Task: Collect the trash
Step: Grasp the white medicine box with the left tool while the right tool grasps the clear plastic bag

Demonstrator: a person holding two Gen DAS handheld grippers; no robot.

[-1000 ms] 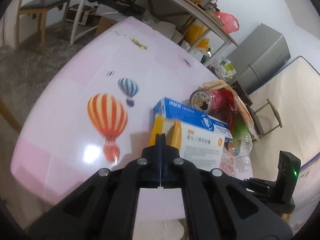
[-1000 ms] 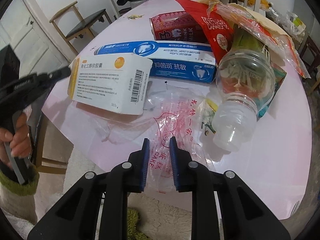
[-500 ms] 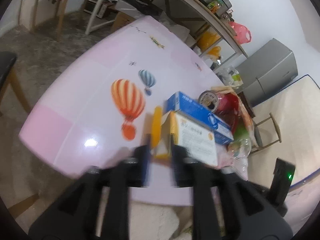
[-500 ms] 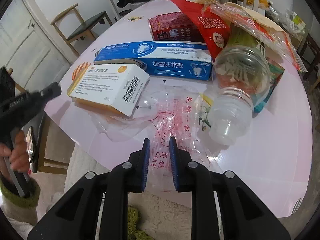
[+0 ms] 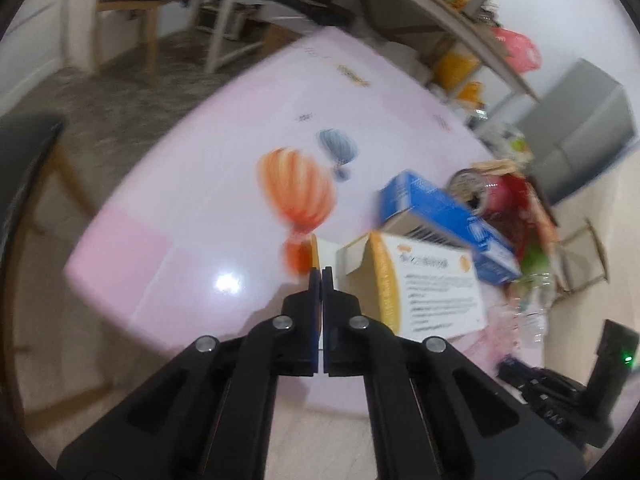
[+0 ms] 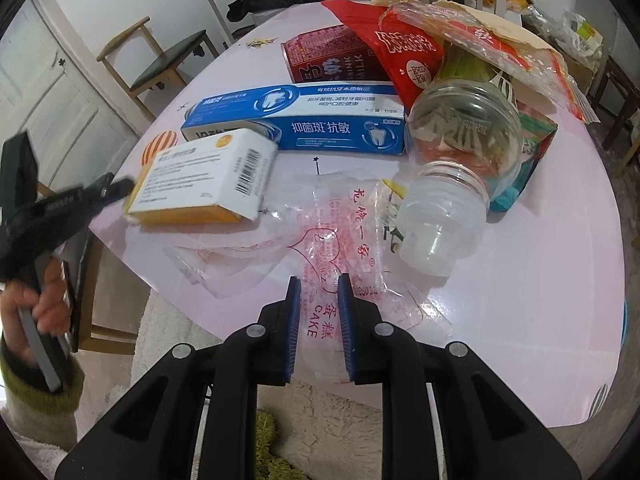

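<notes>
Meanwhile, the left hand-held gripper (image 5: 321, 270) pinches the cardboard box's (image 5: 424, 290) flap; the right hand-held gripper (image 6: 318, 282) straddles crinkly plastic (image 6: 340, 240), unclosed.

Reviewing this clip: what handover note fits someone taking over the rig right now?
Left claw: shut at the medicine box open flap; grip unclear.
Right claw: jaws slightly apart over the clear bag; hold unclear.
Things: toothpaste box, bottle, red can and wrappers, all on the table.
Done: nothing visibly collected.
Left: everything.
</notes>
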